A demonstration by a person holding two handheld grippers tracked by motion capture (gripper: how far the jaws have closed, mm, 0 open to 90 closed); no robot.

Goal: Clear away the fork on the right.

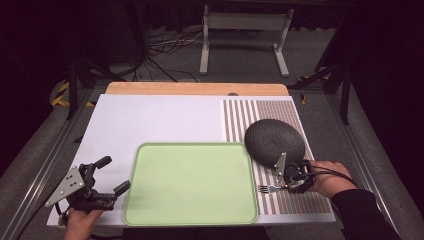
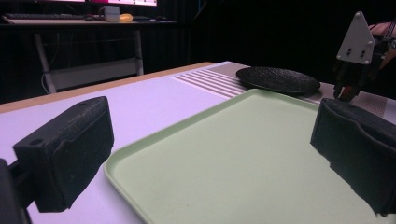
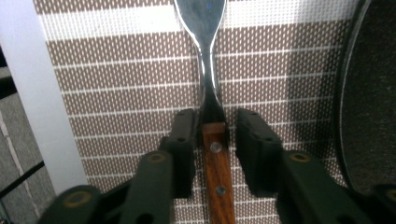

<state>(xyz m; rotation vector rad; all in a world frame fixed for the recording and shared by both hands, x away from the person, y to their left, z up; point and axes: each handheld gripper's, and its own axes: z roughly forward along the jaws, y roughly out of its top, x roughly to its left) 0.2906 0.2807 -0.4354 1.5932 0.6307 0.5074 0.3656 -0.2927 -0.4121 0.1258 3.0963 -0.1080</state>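
A fork [image 1: 272, 189] with a wooden handle and a metal head is seen lying flat on the striped placemat [image 1: 295, 200] at the right of the table [image 1: 165, 120], its tines pointing towards the green tray [image 1: 190, 182] and ending just beside that tray's right rim. The fork lies just in front of the dark round plate [image 1: 275, 141], which also rests on the placemat.

The right gripper [image 1: 291, 186] is held low over the fork's handle. In the right gripper view, the wooden handle [image 3: 217, 182] is found between the two black jaws, at the point where wood meets metal. The left pad appears to lie against the handle's edge, while a thin gap is still seen between the handle and the right pad [image 3: 252, 149]. The jaws are therefore drawn in narrowly around the fork but not clamped on it, and the fork remains flat on the mat.

The left gripper [image 1: 109, 175] is held at the near left corner of the table, just beside the tray's left rim and well apart from the fork. Its jaws are spread wide, with nothing between them; in the left gripper view, the tray's surface [image 2: 243, 158] is seen between the two pads.
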